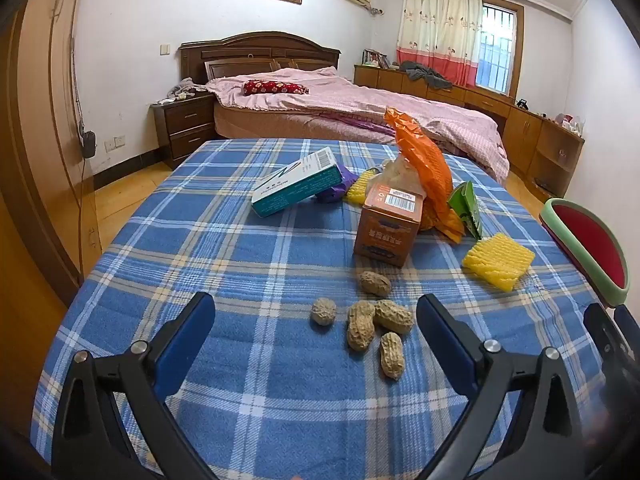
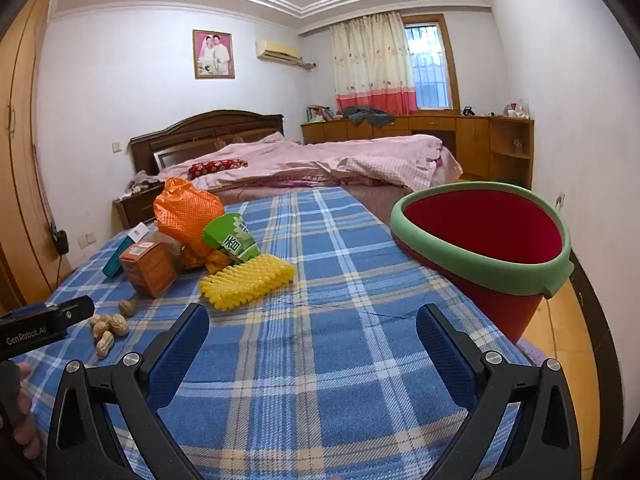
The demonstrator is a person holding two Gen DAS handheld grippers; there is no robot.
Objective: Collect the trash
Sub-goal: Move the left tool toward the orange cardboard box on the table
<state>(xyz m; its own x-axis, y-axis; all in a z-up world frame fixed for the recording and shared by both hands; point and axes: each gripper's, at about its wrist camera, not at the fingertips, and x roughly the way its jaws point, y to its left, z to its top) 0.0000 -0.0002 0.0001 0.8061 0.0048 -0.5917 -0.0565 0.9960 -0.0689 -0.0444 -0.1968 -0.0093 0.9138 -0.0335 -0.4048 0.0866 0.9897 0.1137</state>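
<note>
Five peanuts (image 1: 370,320) are seen near on the bench (image 1: 240,280), two boxes (image 1: 388,228) and two yellow foam pieces (image 1: 498,260) farther; one bin (image 2: 480,240) right. Both hand-held grippers, left (image 1: 316,316) and right (image 2: 312,328), are spread wide, empty.

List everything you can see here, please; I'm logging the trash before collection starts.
peanuts: five, tan, near edge of the cloth, between the left fingers
orange box: one, upright, behind the peanuts
teal-and-white box: one, tilted, propped on a purple wrapper
orange bag: one, crumpled, behind the orange box
green packet: one, beside the orange bag
yellow foam nets: two, one right of the orange box, one behind it
bin: one, red with green rim, right edge of the table
plaid cloth: one, blue, covers the table
bed: one, pink cover, background
left gripper: open, empty
right gripper: open, empty
</note>
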